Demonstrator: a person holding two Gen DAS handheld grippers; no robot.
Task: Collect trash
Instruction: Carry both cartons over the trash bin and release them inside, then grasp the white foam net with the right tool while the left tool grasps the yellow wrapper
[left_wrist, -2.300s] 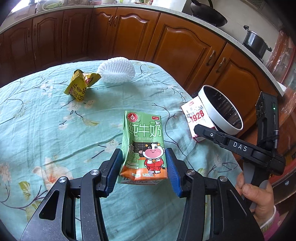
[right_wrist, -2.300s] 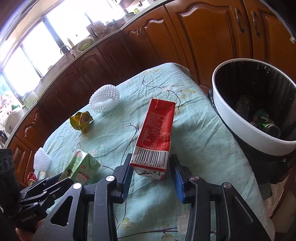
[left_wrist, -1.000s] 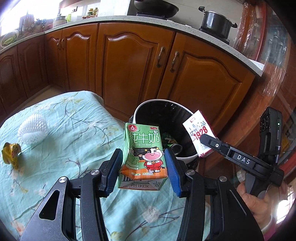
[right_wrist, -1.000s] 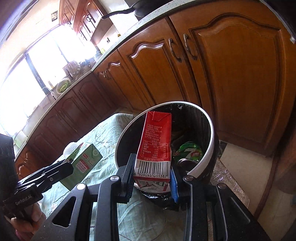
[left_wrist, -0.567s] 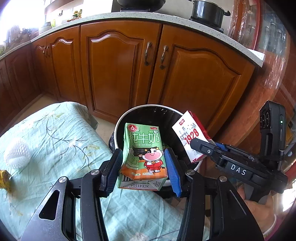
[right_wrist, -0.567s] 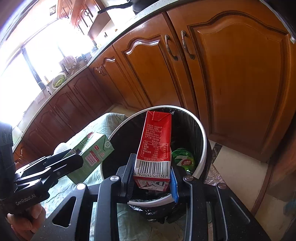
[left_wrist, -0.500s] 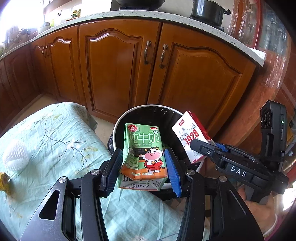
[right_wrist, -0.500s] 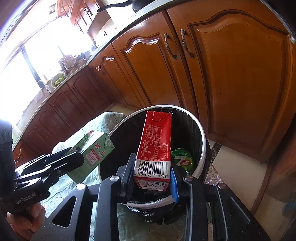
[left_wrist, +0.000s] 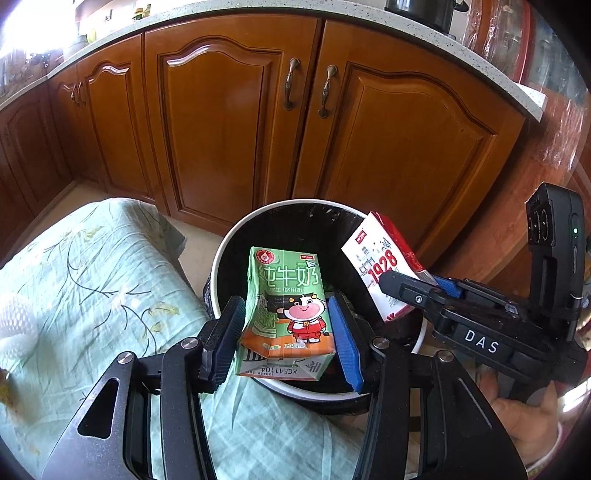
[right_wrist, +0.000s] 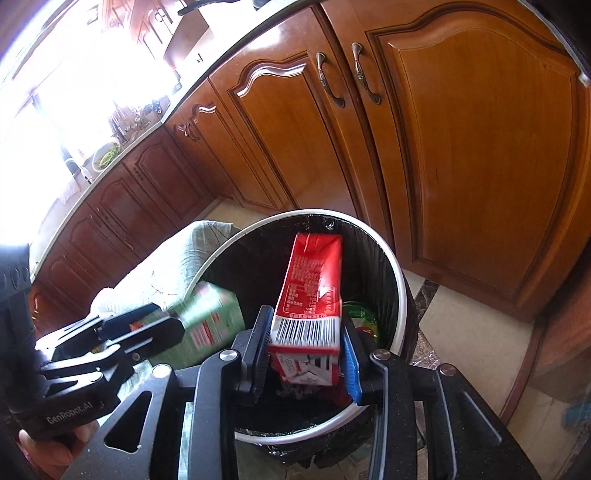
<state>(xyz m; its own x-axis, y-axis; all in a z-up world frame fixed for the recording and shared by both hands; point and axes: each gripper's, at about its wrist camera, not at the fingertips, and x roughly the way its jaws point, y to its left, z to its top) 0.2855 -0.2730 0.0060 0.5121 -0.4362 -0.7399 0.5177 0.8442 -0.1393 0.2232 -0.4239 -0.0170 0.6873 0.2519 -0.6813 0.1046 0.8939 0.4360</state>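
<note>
**Both cartons hanging over the bin mouth, right one on the point of dropping**

The right gripper (right_wrist: 306, 360) is poised directly over the trash bin (right_wrist: 397, 273), and its jaws are opening with the red carton (right_wrist: 312, 295) between them; the carton looks blurred, and whether the pads are still pressing on it cannot be told. The carton's long axis is running straight away from the gripper, barcode end at the fingers, gabled top pointing toward the bin's far wall, so the whole carton is lying inside the rim's outline. Judging by that, it should be falling into the black liner rather than onto the rim.

The left gripper (left_wrist: 286, 338) is pinching the green milk carton (left_wrist: 286, 310) at its base, the carton standing upright between the blue pads. It is sitting over the near edge of the bin, the carton's bottom above the rim on the side toward the tablecloth (left_wrist: 92, 273). The right gripper is the one deeper over the bin; the left probably needs to be carrying slightly farther in before releasing.

Deep inside the bin, green trash (right_wrist: 360, 314) is showing beyond the red carton.
</note>
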